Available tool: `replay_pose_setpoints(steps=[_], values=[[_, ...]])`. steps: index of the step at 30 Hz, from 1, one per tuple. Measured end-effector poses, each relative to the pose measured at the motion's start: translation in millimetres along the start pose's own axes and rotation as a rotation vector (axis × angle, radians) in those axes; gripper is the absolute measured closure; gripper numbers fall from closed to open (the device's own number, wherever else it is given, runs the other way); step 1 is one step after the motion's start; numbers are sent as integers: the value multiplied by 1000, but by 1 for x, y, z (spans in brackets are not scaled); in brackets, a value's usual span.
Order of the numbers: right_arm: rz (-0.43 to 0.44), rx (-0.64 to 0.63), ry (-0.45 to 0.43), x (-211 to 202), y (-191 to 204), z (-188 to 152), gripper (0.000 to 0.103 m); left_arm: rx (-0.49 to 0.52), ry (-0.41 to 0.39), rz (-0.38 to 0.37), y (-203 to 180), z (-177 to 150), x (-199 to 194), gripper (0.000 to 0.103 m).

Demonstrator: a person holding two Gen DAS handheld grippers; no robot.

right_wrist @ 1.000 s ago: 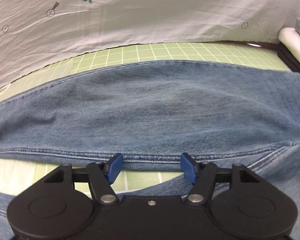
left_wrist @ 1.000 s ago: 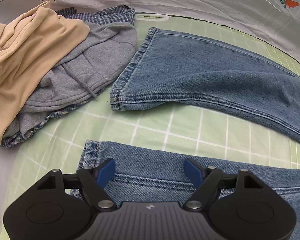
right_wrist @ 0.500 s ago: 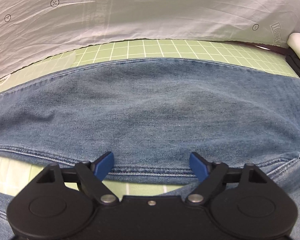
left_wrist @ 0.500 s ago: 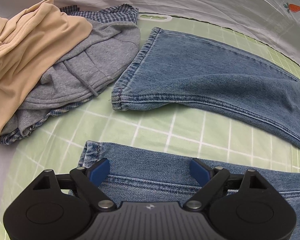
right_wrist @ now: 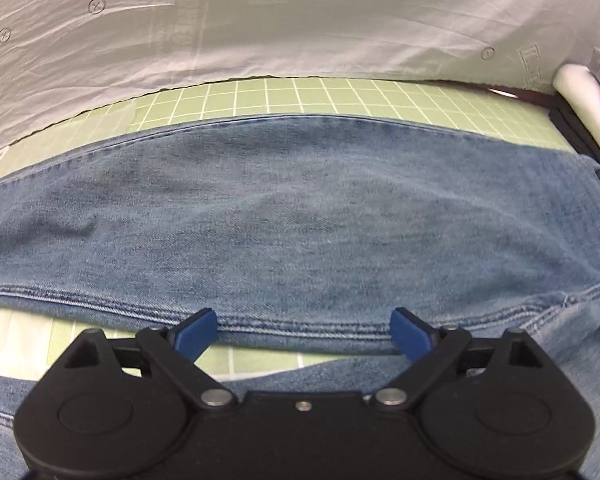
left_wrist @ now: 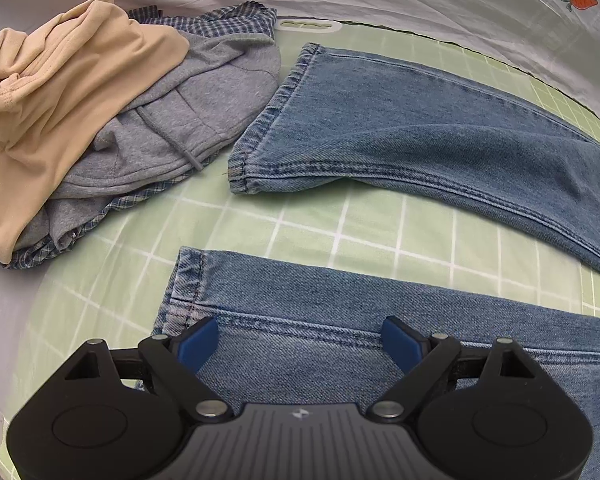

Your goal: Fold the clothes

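Note:
Blue jeans [left_wrist: 440, 132] lie spread flat on a green grid mat [left_wrist: 308, 216], legs apart. In the left wrist view my left gripper [left_wrist: 300, 342] hovers over the near leg's hem end [left_wrist: 188, 292], jaws wide and still opening, denim below them but not pinched. In the right wrist view the jeans [right_wrist: 300, 216] fill the middle. My right gripper [right_wrist: 306, 334] stands over the inner seam of the far leg, where a strip of mat [right_wrist: 260, 358] shows between the legs. Its jaws are opening too, and its blue pads [right_wrist: 196, 332] grip nothing.
A heap of clothes sits at the left: a beige garment [left_wrist: 60, 92] on a grey hoodie [left_wrist: 204, 96] over a blue checked shirt [left_wrist: 216, 24]. A white printed sheet [right_wrist: 300, 20] surrounds the mat. White and red items [right_wrist: 592, 104] lie at the far right.
Both grippers' jaws have spread wider over the last second, the right one more. The right wrist view has rolled slightly. The jeans have not moved.

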State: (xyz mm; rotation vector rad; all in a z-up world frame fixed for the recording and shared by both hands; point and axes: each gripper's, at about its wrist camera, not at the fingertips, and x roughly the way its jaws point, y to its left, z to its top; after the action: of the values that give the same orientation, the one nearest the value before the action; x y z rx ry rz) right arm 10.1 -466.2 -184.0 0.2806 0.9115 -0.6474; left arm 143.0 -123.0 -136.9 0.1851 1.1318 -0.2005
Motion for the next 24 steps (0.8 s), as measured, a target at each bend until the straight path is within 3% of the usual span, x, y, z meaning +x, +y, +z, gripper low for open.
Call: replay_pose_setpoints(steps=[2,5,10,15,24], values=[[19,32,3,6,1,6,9,-12,7,-1,2,-1,1,9],[73,69,2,13,4,16,19,-31,17,-5,5,-1,3,7],[84,-60,14,19,21,23,30,-49,34,-9,9,1,7,1],[120,-110,98,16,16,26,30,-49,39,-19,11,3,8,0],[116,-88,155,5,6,21,30,-44,28,-22,11,2,8,0]])
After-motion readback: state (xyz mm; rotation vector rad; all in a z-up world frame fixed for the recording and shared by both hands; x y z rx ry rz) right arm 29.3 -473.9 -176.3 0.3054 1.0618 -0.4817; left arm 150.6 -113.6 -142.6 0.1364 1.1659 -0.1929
